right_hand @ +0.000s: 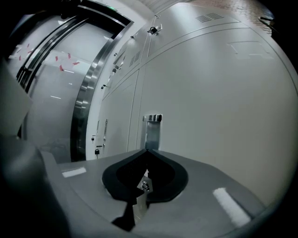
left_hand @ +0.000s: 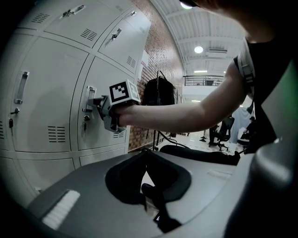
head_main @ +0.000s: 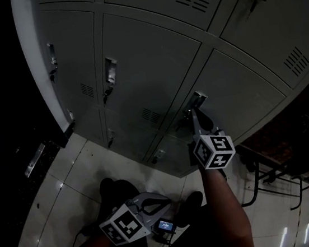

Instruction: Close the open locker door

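The grey locker door (head_main: 241,94) lies level with its neighbours, and no gap shows along its edge. Its metal handle (head_main: 198,98) is at the left side of the door. My right gripper (head_main: 194,112) reaches up to that handle, jaws closed together on it. In the right gripper view the gripper (right_hand: 146,150) has its tips meeting at the lower part of the handle plate (right_hand: 152,125). The left gripper view shows the right gripper (left_hand: 94,100) at the handle (left_hand: 88,92) from the side. My left gripper (head_main: 164,202) hangs low over the floor, shut and holding nothing (left_hand: 147,151).
More locker doors (head_main: 147,64) fill the bank on both sides. A pale tiled floor (head_main: 57,200) lies below. Dark chair legs (head_main: 263,176) stand at the right. A brick wall (left_hand: 144,51) and a hanging black bag (left_hand: 158,90) follow the lockers. A steel door frame (right_hand: 88,93) is at the left.
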Demonstrator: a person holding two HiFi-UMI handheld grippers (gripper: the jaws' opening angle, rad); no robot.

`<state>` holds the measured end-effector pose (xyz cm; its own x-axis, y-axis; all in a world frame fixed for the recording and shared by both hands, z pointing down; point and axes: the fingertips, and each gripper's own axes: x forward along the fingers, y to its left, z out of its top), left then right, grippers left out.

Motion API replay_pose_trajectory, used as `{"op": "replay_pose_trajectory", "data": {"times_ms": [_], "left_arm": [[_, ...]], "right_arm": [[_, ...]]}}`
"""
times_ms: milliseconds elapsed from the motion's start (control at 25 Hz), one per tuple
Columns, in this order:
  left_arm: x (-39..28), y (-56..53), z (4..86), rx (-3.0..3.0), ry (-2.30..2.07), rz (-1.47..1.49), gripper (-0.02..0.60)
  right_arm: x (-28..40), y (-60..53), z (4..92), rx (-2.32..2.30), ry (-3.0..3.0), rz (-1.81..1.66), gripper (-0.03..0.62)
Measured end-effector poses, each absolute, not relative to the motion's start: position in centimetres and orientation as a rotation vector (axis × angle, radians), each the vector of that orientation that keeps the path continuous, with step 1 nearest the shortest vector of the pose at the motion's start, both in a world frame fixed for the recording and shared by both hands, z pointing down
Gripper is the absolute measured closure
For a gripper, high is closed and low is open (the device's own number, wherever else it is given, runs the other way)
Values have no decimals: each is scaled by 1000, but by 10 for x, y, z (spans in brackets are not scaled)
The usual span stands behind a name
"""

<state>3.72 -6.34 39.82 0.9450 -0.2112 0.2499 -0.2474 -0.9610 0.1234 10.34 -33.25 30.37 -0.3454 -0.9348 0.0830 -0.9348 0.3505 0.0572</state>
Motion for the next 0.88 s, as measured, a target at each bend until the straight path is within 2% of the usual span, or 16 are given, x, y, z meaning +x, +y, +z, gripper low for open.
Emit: {"op": "replay_pose_trajectory", "data": {"times_ms": [240,480,880], "left_arm": [[36,-64,400,2941,-362,380,569],[37,-65,402,2946,-366,389,569],[41,-65,404,2937,-381,396,569]], "right_arm": [[102,-312,308,1676,-2573,58,591],[96,-242,335,1546,-2635,113,591],[136,-155,331,1530,-2671,117,591]]}}
